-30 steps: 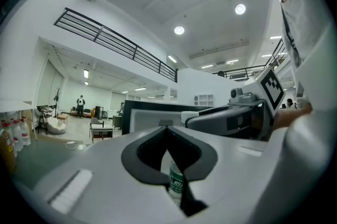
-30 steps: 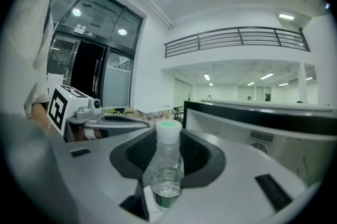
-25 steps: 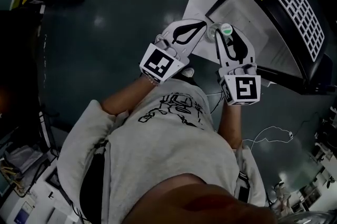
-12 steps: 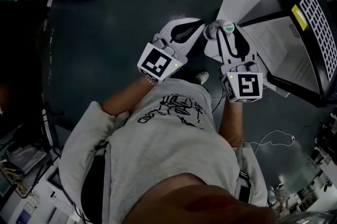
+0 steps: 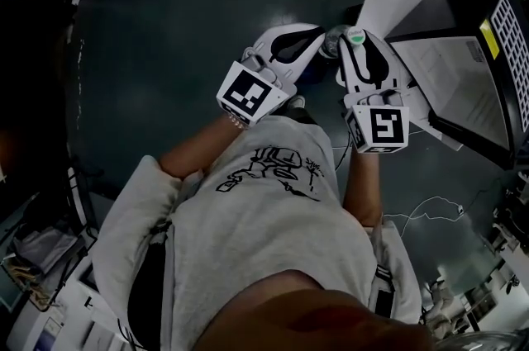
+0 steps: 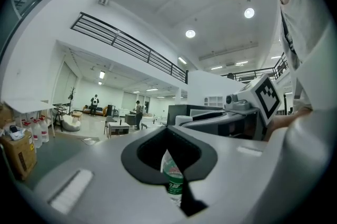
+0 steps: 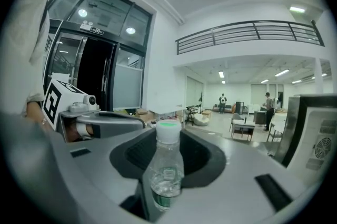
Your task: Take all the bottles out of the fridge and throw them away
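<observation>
Head view looks steeply down on a person in a grey T-shirt (image 5: 264,234) standing on a dark floor (image 5: 182,19), with the black fridge (image 5: 475,77) at about 2 o'clock from the chest. No bin or other place to throw things shows in any view, so which way the bottles have to go cannot be judged from here.

Both forearms reach out toward 12 o'clock, elbows bent and close to the body. The left gripper (image 5: 321,37) angles toward 1 o'clock and the right gripper (image 5: 351,48) toward 12 o'clock, so the two tips lie just beside each other and neither hand is clearly nearer to anything.

Each is loaded. In the right gripper view a clear white-capped bottle (image 7: 167,170) stands upright, cap at 12 o'clock, with the jaws clamped on its lower body around the green label. In the left gripper view the jaws are drawn in on a second bottle (image 6: 172,174), also green-labelled; it is mostly hidden behind them, and its long axis seems roughly upright, tipped slightly toward 11 o'clock.
</observation>
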A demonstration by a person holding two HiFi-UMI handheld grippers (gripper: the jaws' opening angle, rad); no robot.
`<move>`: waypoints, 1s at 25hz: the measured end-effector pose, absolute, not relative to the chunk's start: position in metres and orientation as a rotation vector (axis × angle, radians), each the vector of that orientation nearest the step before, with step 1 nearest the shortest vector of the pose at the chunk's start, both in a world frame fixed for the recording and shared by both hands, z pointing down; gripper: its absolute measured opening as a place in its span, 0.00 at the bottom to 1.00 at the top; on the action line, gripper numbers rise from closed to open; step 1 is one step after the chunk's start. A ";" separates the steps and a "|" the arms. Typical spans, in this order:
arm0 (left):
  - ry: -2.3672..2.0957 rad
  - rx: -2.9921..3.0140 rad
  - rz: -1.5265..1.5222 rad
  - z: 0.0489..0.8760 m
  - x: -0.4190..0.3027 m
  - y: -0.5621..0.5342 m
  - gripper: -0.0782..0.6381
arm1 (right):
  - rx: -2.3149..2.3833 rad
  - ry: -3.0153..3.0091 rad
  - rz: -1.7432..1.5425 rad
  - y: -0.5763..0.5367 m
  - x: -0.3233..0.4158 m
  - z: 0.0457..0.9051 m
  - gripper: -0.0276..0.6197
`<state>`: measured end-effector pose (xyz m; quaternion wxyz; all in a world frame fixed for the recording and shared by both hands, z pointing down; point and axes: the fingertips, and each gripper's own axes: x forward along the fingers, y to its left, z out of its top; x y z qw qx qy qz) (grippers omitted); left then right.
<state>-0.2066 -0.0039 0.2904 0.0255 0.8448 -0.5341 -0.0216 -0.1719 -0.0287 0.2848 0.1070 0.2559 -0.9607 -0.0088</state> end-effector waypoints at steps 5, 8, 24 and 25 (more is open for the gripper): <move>-1.631 2.563 -0.041 0.312 -0.204 -0.011 0.12 | 0.759 -2.807 -0.005 -0.033 -0.170 0.306 0.26; -1.614 2.559 -0.004 0.336 -0.201 -0.014 0.12 | 0.759 -2.793 0.017 -0.035 -0.169 0.326 0.26; -1.543 2.353 0.111 0.483 -0.183 -0.002 0.12 | 0.688 -2.698 0.076 -0.002 -0.159 0.487 0.26; -1.539 2.339 0.122 0.495 -0.181 0.001 0.12 | 0.685 -2.692 0.080 0.002 -0.158 0.499 0.26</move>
